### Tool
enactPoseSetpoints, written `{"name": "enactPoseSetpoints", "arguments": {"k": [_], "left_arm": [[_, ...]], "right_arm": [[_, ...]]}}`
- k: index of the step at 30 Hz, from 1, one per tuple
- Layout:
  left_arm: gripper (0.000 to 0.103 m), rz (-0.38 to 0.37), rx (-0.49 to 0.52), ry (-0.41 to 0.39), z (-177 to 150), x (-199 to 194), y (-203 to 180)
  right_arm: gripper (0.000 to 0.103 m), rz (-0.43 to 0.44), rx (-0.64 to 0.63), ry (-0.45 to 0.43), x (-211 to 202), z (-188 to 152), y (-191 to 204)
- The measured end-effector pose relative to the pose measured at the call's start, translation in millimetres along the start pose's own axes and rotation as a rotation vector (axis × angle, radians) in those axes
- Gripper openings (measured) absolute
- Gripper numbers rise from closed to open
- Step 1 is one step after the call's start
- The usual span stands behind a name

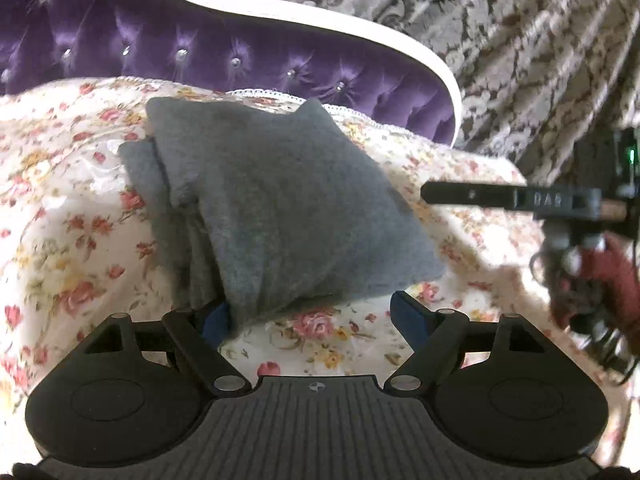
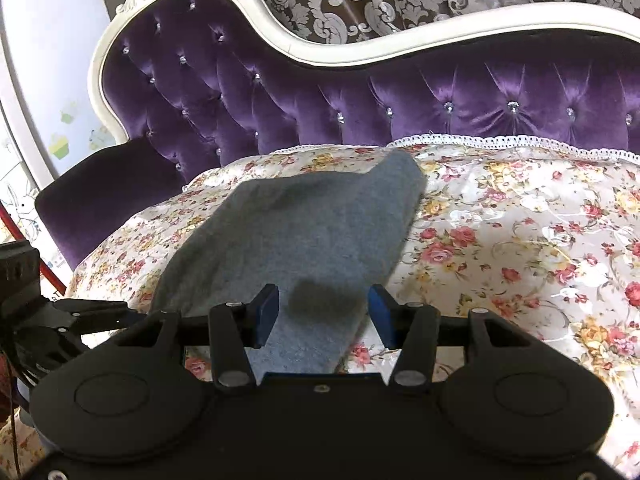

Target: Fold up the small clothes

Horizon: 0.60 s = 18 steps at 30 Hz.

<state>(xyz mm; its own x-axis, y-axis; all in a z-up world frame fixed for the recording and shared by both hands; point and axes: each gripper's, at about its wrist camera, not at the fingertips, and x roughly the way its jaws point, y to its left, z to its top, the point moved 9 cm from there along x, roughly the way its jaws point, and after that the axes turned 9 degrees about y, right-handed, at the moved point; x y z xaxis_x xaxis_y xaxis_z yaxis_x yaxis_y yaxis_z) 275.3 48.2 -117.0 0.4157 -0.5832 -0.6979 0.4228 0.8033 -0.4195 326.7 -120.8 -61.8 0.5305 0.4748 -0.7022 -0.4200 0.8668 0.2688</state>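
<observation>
Garment: a grey cloth (image 1: 280, 208), already folded into a thick pad, is lying on the flowered cover (image 1: 72, 208) of a purple tufted couch (image 2: 280, 92).
Left claw: the left gripper (image 1: 310, 316) is standing with its jaws wide apart and nothing pressed between the blue pads; the near edge of the cloth is sitting just ahead of it, its corner brushing or overlapping the left-hand pad, I cannot tell which.
Right claw: the right gripper (image 2: 324, 312) is hovering with its jaws parted about halfway, and the near corner of the cloth is running between them; in the right wrist view the pads are not squeezing it, with clear gaps on both sides.
Long axis: the cloth is stretching away from both claws toward the couch back, its far corners pointing at the lace trim (image 2: 520, 142).
Nearer hand: the right one seems nearer, since the fabric is reaching in under its jaws.
Stage, as a judgement: folding is looking nearly finished; the coming move is probably either a last fold along that axis or a pinch on the near edge to shift the pad.
</observation>
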Motion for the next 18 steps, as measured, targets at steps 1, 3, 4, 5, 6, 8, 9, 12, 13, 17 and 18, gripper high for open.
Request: {"name": "enactPoseSetpoints", "arguments": {"k": [1, 3, 4, 5, 6, 8, 9, 12, 13, 17, 18], "left_arm": [[0.081, -0.001, -0.012, 0.003, 1, -1, 1], [0.081, 0.004, -0.019, 0.014, 3, -2, 3], [0.081, 0.007, -0.018, 0.022, 4, -2, 4], [0.081, 0.011, -0.014, 0.032, 3, -2, 5], [0.081, 0.018, -0.005, 0.044, 3, -3, 5], [0.08, 0.032, 0.0, 0.059, 4, -5, 7], [0.081, 0.04, -0.01, 0.061, 4, -9, 11], [0.081, 0.114, -0.055, 0.069, 3, -21, 28], [0.081, 0.126, -0.074, 0.054, 3, -27, 32], [0.083, 0.143, -0.181, -0.07, 18, -50, 36], [0.083, 0.166, -0.205, -0.091, 22, -53, 37]], "right_arm": [[0.058, 0.005, -0.005, -0.001, 1, 0, 4], [0.058, 0.012, -0.026, 0.004, 5, 0, 13], [0.059, 0.004, -0.045, 0.016, 9, -2, 17], [0.059, -0.013, -0.065, 0.036, 15, -4, 17], [0.06, -0.041, -0.078, 0.063, 21, -8, 16], [0.062, -0.103, -0.066, 0.143, 36, -21, 4], [0.069, -0.099, -0.041, 0.162, 39, -26, -3], [0.07, -0.072, 0.014, 0.155, 31, -30, -16], [0.07, -0.081, 0.001, 0.156, 29, -31, -17], [0.072, -0.071, -0.023, 0.142, 22, -33, -13], [0.073, -0.059, -0.019, 0.129, 20, -32, -13]]}}
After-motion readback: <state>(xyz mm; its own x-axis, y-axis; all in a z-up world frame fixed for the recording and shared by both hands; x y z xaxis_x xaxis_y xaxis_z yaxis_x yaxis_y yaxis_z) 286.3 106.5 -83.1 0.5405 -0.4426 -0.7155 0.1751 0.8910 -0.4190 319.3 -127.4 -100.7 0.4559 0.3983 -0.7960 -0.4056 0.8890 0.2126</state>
